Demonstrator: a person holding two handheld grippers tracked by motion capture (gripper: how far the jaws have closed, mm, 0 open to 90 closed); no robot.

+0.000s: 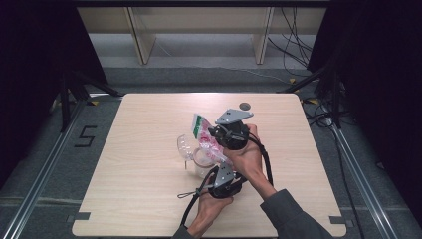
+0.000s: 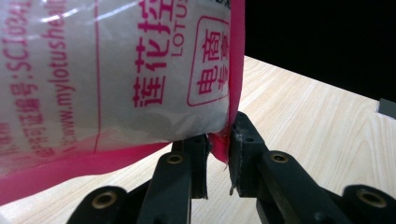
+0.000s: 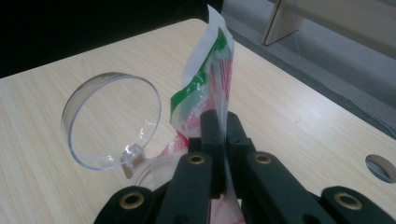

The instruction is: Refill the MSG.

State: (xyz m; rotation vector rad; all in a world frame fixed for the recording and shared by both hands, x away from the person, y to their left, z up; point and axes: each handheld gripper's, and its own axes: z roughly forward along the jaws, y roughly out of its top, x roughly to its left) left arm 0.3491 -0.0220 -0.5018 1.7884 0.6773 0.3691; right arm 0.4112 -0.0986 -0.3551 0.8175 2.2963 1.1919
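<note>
A plastic packet (image 1: 203,133), white with pink print and a green top, is held up over the middle of the table between both grippers. My right gripper (image 1: 213,133) is shut on its side seam, seen close in the right gripper view with the packet (image 3: 212,79) rising upright above the gripper (image 3: 223,127). My left gripper (image 1: 218,168) comes from below and is shut on the packet's pink bottom corner (image 2: 223,140). A clear round container (image 1: 191,152) with a hinged lid (image 3: 112,121) standing open sits on the table right under the packet.
The light wooden table (image 1: 149,199) has a round cable hole (image 1: 244,106) near its far edge. Black cables trail from both grippers over the near side. Tripod legs and floor cables lie beyond the table's edges.
</note>
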